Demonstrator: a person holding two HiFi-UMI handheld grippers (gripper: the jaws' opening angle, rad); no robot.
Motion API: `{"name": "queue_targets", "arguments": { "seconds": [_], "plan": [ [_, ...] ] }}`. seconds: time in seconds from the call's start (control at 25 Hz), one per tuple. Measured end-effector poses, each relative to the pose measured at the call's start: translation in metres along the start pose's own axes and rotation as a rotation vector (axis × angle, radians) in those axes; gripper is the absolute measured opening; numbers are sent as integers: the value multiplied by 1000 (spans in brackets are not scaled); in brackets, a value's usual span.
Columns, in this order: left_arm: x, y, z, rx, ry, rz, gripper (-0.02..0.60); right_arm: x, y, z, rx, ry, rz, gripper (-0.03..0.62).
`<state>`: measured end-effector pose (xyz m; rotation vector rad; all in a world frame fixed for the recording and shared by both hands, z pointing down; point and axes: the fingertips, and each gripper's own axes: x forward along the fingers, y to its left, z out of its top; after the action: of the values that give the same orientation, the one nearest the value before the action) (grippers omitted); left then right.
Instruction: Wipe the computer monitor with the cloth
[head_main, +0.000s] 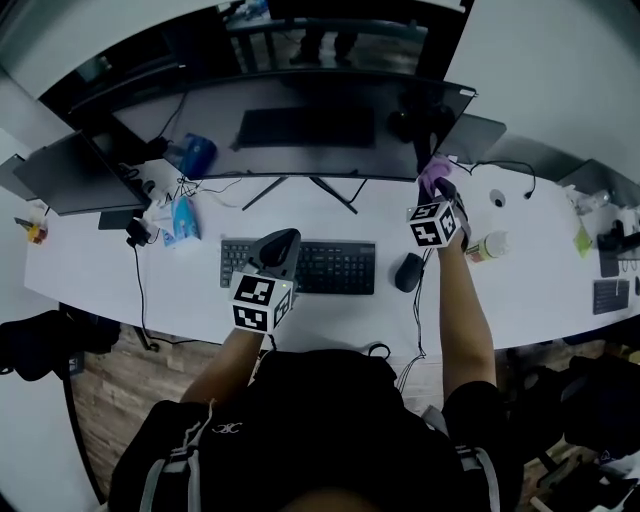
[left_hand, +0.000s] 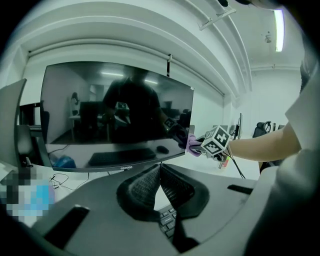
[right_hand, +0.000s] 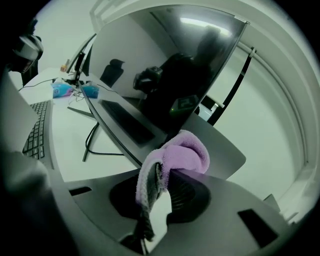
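Cloth (right_hand: 176, 159) clamped in right tool (right_hand: 165, 172) sits by corner of monitor (right_hand: 165, 75).

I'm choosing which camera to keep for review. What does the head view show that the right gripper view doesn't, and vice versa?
Head view only: the mouse and the left gripper above the keyboard. Right gripper view only: close up, the right gripper with its jaws clamped on a fold of the cloth. Both: the monitor, the keyboard and the purple cloth.

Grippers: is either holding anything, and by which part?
The right gripper is shut on the purple cloth, pinching a fold; the rest bunches over its tips. The left gripper holds nothing.
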<state>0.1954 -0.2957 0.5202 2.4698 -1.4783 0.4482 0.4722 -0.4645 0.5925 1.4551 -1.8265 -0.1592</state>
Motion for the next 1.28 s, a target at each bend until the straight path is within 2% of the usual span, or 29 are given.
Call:
{"name": "queue_targets", "arguments": {
  "seconds": [0.2,0.32,0.56,0.72,0.84,1.08,1.28],
  "plan": [
    [-3,8,2,13,-3,37,14,15,16,-22,98,38,35,80],
    [-5,12,-3,9,15,45,14,24,27,-34,220,59,71,80],
    [-11,25,-11,-3,35,79,14,42,45,-50,677,53,193,80],
    [-19,34,-14,-6,40,97,14,44,58,-44,983,-16,273,80],
    [-25,41,-16,-10,44,107,14,43,67,-35,1164,-80,329,80],
    [-35,53,-18,-5,43,104,14,38,95,-11,1346,-158,433,80],
    [-44,70,-18,-12,30,97,14,35,117,10,1416,-185,459,80]
  ]
}}
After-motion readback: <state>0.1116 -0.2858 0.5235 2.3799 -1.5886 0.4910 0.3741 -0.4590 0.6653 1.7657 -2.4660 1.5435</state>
